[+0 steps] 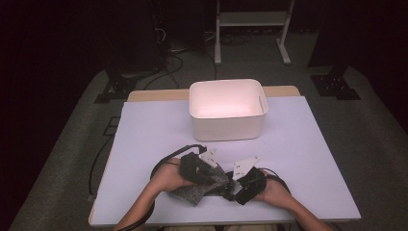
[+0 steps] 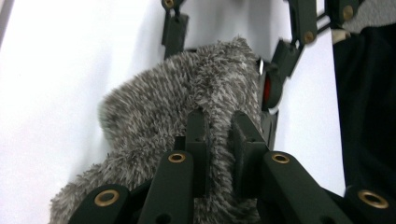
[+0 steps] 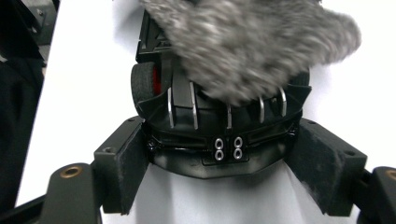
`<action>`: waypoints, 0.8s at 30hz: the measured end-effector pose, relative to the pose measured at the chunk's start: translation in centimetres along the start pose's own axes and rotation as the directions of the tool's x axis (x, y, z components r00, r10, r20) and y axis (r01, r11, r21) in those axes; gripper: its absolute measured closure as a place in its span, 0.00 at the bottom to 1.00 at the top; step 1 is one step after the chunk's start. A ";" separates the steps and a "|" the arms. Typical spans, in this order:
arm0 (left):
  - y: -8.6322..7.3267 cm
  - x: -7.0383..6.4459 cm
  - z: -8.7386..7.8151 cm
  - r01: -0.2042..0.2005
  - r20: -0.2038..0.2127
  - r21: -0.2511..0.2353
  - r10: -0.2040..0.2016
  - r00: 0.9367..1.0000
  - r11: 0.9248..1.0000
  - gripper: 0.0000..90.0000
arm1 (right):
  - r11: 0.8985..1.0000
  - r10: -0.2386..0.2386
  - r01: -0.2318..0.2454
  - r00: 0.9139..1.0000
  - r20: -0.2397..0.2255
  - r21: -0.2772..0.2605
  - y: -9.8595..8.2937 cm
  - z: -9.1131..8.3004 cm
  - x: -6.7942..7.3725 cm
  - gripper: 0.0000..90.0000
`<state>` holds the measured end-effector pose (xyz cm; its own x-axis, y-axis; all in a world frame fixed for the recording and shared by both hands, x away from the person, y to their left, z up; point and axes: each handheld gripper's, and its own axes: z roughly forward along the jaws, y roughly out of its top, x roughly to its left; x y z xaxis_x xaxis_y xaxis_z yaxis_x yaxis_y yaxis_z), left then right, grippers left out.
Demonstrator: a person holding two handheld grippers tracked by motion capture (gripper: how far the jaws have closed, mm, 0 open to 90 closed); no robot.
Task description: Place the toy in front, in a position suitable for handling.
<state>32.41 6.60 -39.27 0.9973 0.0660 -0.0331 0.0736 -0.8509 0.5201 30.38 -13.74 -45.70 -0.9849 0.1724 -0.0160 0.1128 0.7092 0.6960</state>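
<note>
While I am working near my edge of the table (image 1: 144,130), my left gripper (image 2: 218,140) is pinching a fold of the grey furry cloth (image 2: 177,107) between its two jaws, which are standing nearly together with only the pile between them. My right gripper (image 3: 224,172) is standing wide open, its jaws spread to either side of the left gripper's black body and gripping nothing; the cloth is hanging over that body just ahead of it. In the high view the cloth (image 1: 202,188) is lying on the table between my two hands, touching both tools. Farther off, the white bin (image 1: 227,109) is sitting open beyond them, well apart from the cloth.
</note>
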 end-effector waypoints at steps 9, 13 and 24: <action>2.5 -0.2 1.2 -0.032 0.021 -0.018 0.032 0.999 0.999 0.88 | 1.000 0.011 -0.011 1.000 -0.005 -0.001 0.0 0.3 0.1 0.26; 1.9 -0.2 1.1 -0.023 0.029 -0.035 0.024 0.999 0.999 0.89 | 1.000 0.006 -0.006 1.000 -0.005 -0.002 0.0 0.3 0.1 0.25; 2.5 -0.6 2.3 -0.046 0.049 -0.007 0.047 0.998 0.999 0.89 | 1.000 -0.021 0.021 1.000 -0.021 -0.004 0.3 0.5 0.1 0.26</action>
<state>32.01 3.20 -39.89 0.9987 0.0007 -0.0507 0.0274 -0.8494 0.5271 30.36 -13.19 -45.90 -0.9896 0.1429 -0.0152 0.0918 0.7097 0.6985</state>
